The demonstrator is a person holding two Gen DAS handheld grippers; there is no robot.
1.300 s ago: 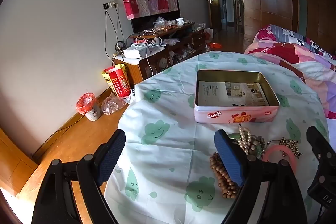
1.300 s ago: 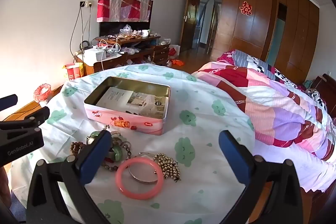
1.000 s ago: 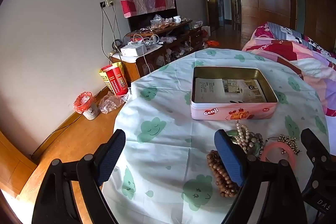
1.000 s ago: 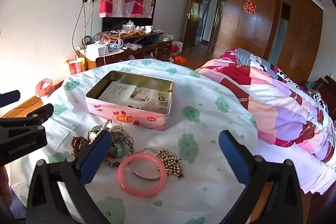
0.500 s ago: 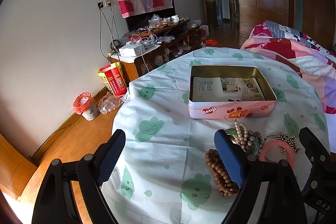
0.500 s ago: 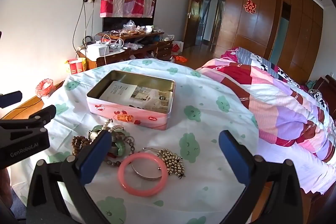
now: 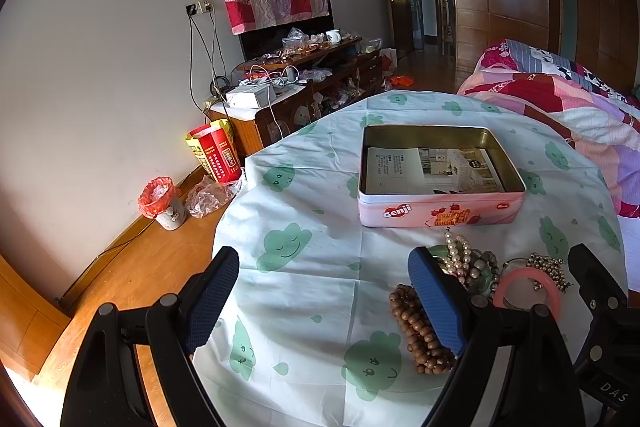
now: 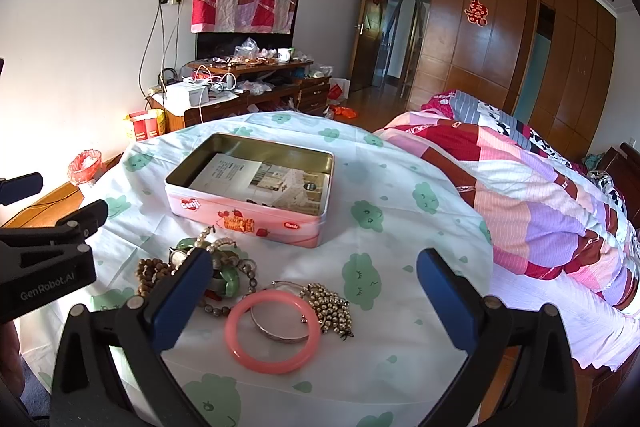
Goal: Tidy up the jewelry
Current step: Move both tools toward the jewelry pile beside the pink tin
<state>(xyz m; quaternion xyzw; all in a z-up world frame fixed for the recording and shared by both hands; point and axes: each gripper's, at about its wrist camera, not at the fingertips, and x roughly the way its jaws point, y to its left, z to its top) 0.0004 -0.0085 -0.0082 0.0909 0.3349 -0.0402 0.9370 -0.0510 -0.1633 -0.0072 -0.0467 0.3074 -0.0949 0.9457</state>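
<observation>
Both tongs, left and right, gape empty; tangled beads may drag neighbours off when the pink bangle lifts.

Tin: glossy painted metal outside, dull brass-toned inside; matt printed paper on bottom. Tabletop cloth: soft matt cotton, creased. Bangle: smooth glossy pink. Beads: brown wood, satin. Pearls lustrous. Tool pads: textured blue rubber.

Left wrist view: low over the table, facing the tin and far wall. Right wrist view: beside it, angled toward the bed. Shared: tin, jewelry pile.
</observation>
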